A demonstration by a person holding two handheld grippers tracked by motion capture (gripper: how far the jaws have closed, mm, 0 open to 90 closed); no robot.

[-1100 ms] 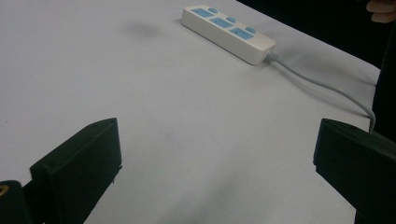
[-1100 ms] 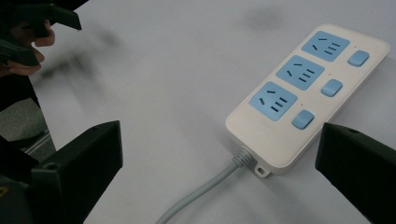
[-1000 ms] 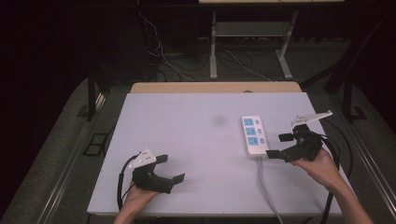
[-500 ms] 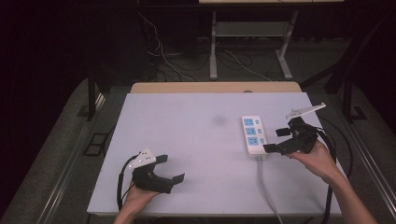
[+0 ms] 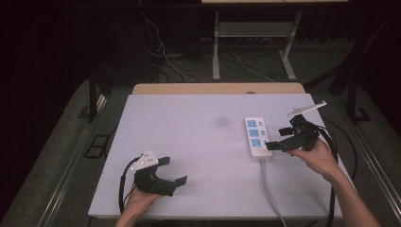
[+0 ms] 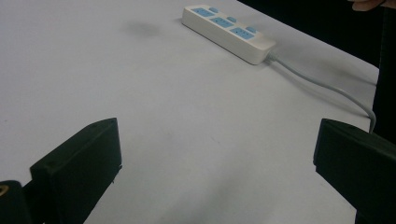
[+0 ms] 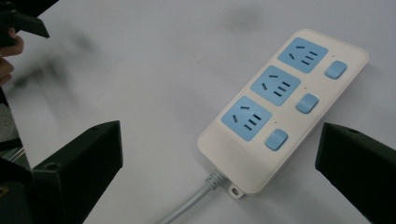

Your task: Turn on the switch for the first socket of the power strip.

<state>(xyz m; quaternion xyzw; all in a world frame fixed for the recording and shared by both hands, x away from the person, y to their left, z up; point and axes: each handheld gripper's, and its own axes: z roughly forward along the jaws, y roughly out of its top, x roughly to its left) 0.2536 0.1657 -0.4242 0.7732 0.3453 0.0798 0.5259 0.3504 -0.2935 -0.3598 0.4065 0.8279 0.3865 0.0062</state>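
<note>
Dark floor and loose cables surround the pale bench (image 5: 189, 142), which carries little besides one power strip. The right tool (image 5: 273, 144) hovers with its jaws spread wide apart at the near end of the power strip (image 5: 254, 137), its tips just beside the strip's right edge and nothing between them; in the right gripper view the strip (image 7: 280, 107) lies flat between the two jaws, below them, three blue sockets and three blue switches facing up. The left tool (image 5: 172, 171) rests low near the bench's front left, jaws also apart and empty, well apart from the strip (image 6: 229, 31).

As a judgement, the work is at its start: the strip is not yet grasped, and closing on it and moving it remain to be done.

The strip sits on the right half of the bench, near the right edge but not at it. Its grey cord (image 5: 269, 189) runs from the near end toward the front edge and off the bench, so it may drag with any move. Most of the surface to the left and centre is bare, giving wide room. A faint dark smudge (image 5: 220, 122) marks the middle.
</note>
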